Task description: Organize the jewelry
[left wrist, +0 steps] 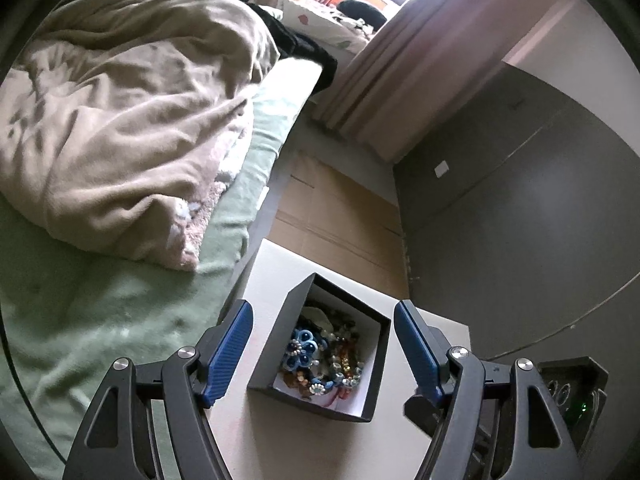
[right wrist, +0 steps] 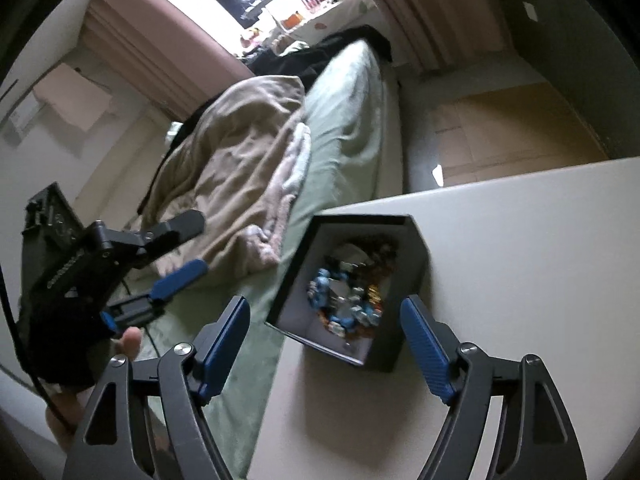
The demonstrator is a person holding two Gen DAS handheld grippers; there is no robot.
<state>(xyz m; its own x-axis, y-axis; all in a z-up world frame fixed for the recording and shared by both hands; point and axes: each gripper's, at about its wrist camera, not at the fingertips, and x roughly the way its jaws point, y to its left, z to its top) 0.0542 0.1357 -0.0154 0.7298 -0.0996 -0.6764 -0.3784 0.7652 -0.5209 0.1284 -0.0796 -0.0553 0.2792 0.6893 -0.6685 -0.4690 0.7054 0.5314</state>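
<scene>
Left gripper [left wrist: 324, 312]: jaws spread wide, nothing between the pads, poised above the box. Two fingers [left wrist: 230, 354], each faced with a ribbed blue pad on a black frame with round silver pivot pins. Right gripper [right wrist: 324, 312]: jaws likewise spread wide, nothing pinched; same two blue ribbed fingers [right wrist: 426, 348].

One box [left wrist: 276, 344], black outside, white-lined inside, open-topped, with angular walls that come to a point on one side. It sits on the white table [left wrist: 266, 268], close to the table edge nearest the bed; in the right wrist view one corner of the box looks to reach or slightly overhang that edge. Contents: one tangled heap of jewelry [left wrist: 324, 354], single pieces not countable. Visible in the heap: round blue loops grouped like a flower, amber and brown beads, small glittering facets, a pale flat piece toward the back.

Table top is smooth, matte, rectangular. In the right wrist view the left gripper shows from the side, held in a hand [right wrist: 132, 340] that looks to wear a dark glove, over the bed.

One bed with a soft green sheet [left wrist: 80, 320]. One crumpled beige blanket [left wrist: 120, 120], fleecy pale underside. Pink pleated curtain [left wrist: 400, 80]. Floor of tan wood-look planks [left wrist: 340, 216]. Dark grey wall panel [left wrist: 520, 200], one small white plate on it.
</scene>
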